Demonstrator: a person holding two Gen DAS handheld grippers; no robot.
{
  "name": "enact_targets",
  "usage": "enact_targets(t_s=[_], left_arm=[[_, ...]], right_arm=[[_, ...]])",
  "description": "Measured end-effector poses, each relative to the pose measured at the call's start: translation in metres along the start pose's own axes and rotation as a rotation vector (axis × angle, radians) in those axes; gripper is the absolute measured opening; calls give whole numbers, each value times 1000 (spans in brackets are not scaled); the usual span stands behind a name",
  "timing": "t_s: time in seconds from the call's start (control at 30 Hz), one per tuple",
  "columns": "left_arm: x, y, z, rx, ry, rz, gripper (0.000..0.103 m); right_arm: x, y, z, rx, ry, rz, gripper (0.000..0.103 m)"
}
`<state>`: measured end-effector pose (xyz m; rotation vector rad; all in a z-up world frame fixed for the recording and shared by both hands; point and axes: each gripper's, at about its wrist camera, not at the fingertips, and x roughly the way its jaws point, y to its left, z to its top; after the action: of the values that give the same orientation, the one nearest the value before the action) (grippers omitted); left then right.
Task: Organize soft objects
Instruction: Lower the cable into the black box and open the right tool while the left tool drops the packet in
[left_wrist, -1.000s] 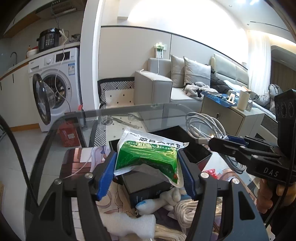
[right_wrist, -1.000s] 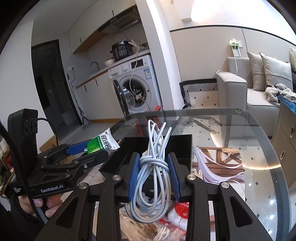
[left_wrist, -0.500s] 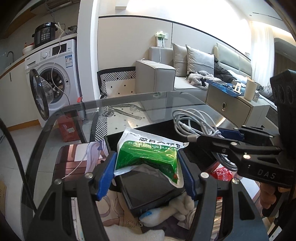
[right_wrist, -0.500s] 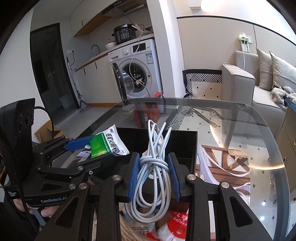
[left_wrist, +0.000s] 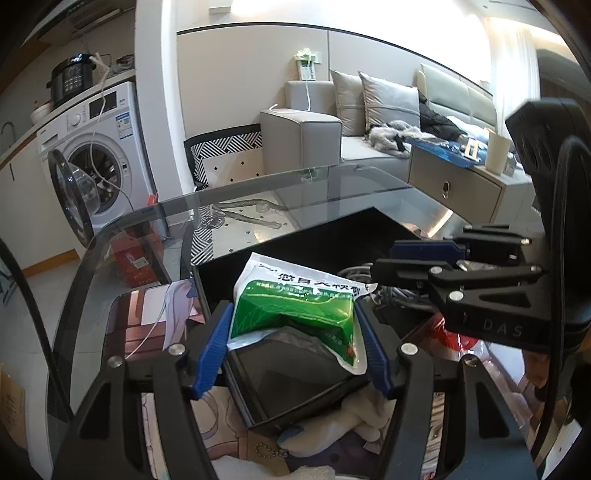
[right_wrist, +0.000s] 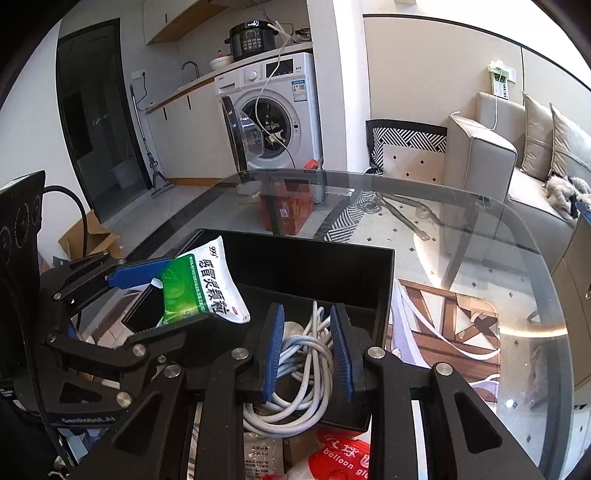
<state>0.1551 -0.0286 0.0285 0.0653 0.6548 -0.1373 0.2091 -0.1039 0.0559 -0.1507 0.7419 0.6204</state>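
My left gripper is shut on a green and white medicine pouch and holds it over the left part of a black open box. The pouch also shows in the right wrist view. My right gripper has its jaws a little apart around a bundled white cable, which hangs down into the box near its front wall. In the left wrist view the right gripper is at the right, over the box.
The box stands on a glass table. A small black case, a white plush toy and a red balloon packet lie near the front. A washing machine and sofa are behind.
My right gripper has dropped down into the box with the cable and its jaws have widened slightly. My left gripper with the pouch has moved forward over the box.
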Motion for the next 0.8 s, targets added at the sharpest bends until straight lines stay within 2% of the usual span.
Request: enact_targets(t_s=[0.33,0.47,0.57,0.6,0.7,0.77,0.8], left_arm=[[-8,1,-5,36,3,-36,67],[-9,3,-3,37,8,-43,67],[-13,4,-3,26,5,-58,73],[-15,4,-3,22,1,-60,77],[-24,4,-3,14,-15,-57,93],[-30,6,-3,7,-21,-70,100],[-34,7,-3,-3,-30,-78,103]], right_arm=[[-7,12,-7,45,43,-23,27],[-13,12,-9,45,7,-21,29],[-26,10,-10,39,-54,-41,41],[-31,10,-10,30,-72,-58,48],[-49,7,-13,14,-98,-85,56],[-59,6,-17,6,-104,-88,73],[-66,5,-20,8,-110,-86,87]])
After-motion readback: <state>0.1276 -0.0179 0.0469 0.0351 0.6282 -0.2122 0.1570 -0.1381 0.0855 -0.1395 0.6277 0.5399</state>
